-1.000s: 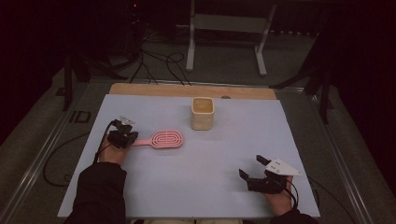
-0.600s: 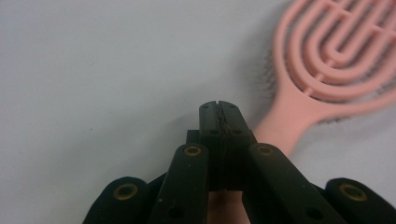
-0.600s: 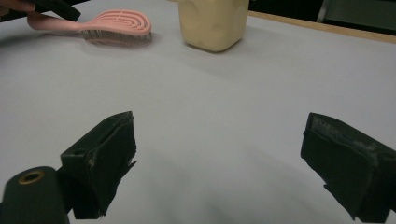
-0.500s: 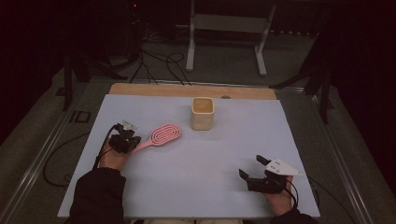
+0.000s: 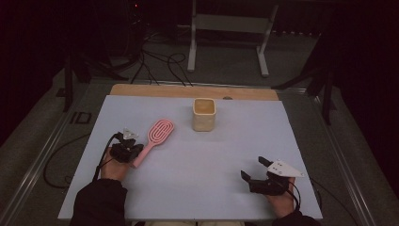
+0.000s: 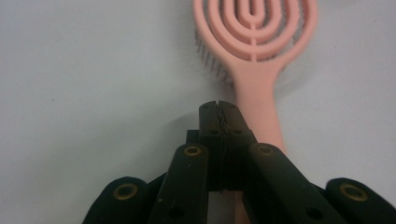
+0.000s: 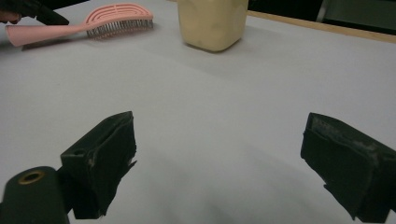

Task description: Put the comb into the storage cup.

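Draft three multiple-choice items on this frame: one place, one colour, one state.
1. In the high view, where does the cup stand relative to the head of the hairbrush?
A) to its right
B) to its left
C) on top of it

2. What colour is the hairbrush?
A) blue
B) pink
C) green

3. How do the jaws of the right gripper stand?
A) shut on the cup
B) shut on the hairbrush
C) open, with nothing between them

Answers:
1 A, as the cup stands apart from the brush head, on its right.
2 B, as handle and head are both pink.
3 C, as bare table shows between the two black jaws.
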`<state>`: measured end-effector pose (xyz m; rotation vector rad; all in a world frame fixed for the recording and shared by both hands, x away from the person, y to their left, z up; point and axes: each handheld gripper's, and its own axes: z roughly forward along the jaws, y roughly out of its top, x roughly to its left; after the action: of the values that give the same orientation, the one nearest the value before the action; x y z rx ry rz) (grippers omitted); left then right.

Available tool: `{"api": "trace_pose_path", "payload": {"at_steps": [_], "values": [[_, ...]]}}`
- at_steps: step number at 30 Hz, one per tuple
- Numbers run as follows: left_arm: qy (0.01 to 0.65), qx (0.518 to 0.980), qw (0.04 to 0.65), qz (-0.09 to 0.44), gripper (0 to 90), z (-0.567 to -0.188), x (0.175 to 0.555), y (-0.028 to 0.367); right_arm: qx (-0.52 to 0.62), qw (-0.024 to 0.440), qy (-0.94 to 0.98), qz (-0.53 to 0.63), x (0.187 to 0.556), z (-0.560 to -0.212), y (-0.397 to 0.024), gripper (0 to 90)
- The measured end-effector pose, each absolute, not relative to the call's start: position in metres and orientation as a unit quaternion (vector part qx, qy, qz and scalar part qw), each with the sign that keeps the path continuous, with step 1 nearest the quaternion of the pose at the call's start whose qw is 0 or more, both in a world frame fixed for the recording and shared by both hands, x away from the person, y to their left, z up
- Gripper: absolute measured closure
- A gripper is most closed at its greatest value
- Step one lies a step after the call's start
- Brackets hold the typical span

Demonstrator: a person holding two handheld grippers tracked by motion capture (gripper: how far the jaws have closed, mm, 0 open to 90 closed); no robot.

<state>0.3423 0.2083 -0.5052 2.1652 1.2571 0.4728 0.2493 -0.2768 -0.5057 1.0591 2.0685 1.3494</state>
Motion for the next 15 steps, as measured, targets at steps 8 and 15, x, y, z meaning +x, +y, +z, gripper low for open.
{"api": "trace_pose_path", "payload": {"at_steps": [8,15], "values": [[0.477,0.806,0.299,0.184,83.1,-0.5053,0.3402,0.2093,0.383,0.225,0.75,0.489,0.2494,-0.5059,-0.2765,9.9],[0.479,0.782,0.344,0.202,55.4,-0.4965,0.3333,0.2121,0.384,0.225,0.75,0.489,0.2494,-0.5058,-0.2768,9.9]]}}
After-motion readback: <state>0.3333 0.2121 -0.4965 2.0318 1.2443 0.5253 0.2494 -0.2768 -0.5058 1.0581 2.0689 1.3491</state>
